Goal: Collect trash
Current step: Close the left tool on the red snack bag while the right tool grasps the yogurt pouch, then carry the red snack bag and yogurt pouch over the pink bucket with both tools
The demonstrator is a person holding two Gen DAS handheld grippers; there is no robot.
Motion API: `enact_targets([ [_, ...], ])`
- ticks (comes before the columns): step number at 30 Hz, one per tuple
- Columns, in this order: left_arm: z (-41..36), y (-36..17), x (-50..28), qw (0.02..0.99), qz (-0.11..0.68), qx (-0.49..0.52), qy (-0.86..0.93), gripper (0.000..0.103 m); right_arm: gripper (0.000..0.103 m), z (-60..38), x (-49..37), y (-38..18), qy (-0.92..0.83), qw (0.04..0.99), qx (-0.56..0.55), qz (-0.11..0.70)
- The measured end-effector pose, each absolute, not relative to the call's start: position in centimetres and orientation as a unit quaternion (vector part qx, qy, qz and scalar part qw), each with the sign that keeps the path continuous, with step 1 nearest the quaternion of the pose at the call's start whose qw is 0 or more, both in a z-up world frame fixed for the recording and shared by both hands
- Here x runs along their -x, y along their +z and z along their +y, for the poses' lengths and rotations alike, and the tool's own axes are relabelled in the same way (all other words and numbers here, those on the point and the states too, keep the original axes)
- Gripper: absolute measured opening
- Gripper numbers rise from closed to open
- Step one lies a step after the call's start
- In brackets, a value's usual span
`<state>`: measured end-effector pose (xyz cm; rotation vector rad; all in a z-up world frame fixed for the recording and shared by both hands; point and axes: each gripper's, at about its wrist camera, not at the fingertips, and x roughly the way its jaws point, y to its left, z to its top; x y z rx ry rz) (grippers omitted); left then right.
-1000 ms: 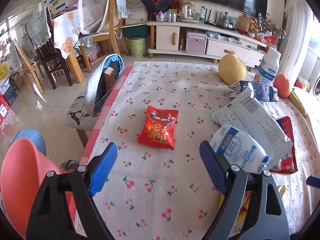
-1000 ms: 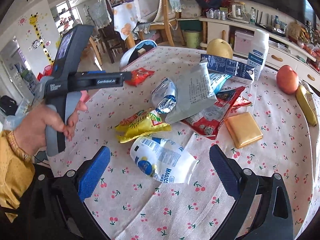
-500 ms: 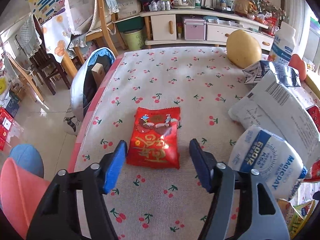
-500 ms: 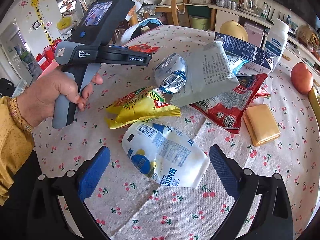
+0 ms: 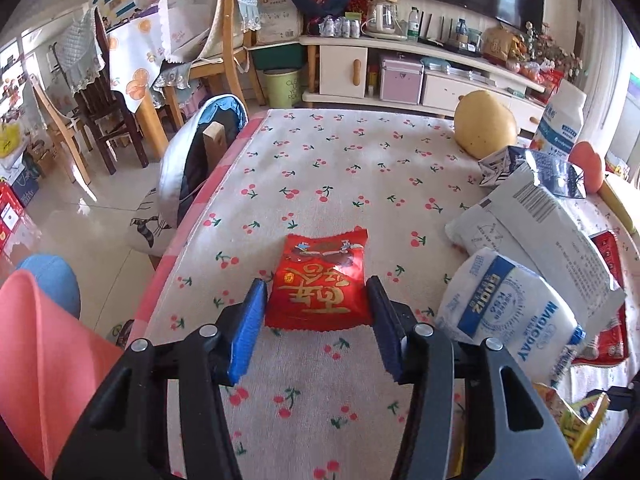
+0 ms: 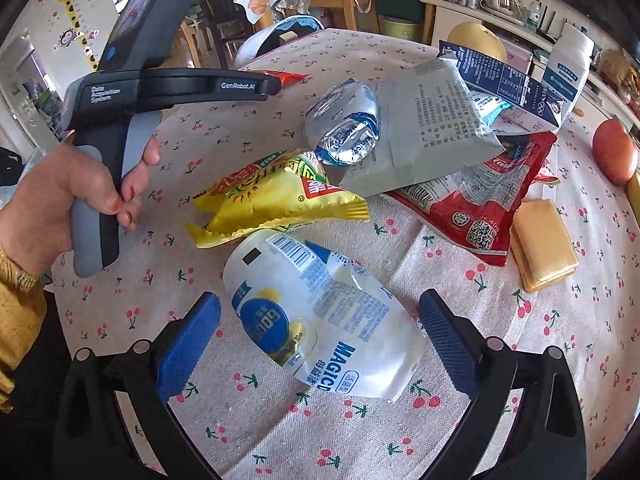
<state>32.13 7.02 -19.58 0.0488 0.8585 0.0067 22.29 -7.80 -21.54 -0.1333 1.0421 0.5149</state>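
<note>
Cherry-print cloth covers the counter (image 5: 360,168) in the left wrist view, where the left gripper (image 5: 316,304) points down at a red snack packet (image 5: 320,284) lying flat near the counter's left edge. Its jaws have just been closing and now stand narrow, 1 blue pad at each side edge of the packet; whether they already press on it I cannot tell. To the right lie a white MAGICDAY pouch (image 5: 516,312) and a grey-white bag (image 5: 544,236), with a yellow pomelo (image 5: 486,130) farther back. In the right wrist view, the right gripper (image 6: 320,320) hangs over another white pouch (image 6: 320,312) lying flat on the counter, its jaws wide, the 2 pads apart from the pouch's sides. Just beyond it lies a yellow snack bag (image 6: 280,200), then a crushed clear bottle (image 6: 344,128), a red packet (image 6: 480,196) and a yellow sponge (image 6: 544,240). At the left, a hand (image 6: 68,192) grips the handle of the left gripper.
</note>
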Motion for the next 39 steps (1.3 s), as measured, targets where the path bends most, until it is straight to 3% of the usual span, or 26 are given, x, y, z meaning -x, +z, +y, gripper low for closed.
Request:
enact_targets([
  [11,8.6,-17.9,-26.1,0.914,0.400,0.058,-0.002,0.052,0.092,-8.2,-21.5,-21.4,0.243,0.835,0.073,0.488],
  [17,9.6,-17.8,-23.5,0.914,0.395,0.096,-0.007,0.052,0.077,-8.7,-20.6,-21.2,0.239,0.839,0.067,0.485],
  [39,8.5,-21.0,-23.4,0.901,0.428,0.040,-0.054,0.053,0.080,-7.9,-20.4,-21.7,0.214,0.853,0.096,0.467],
])
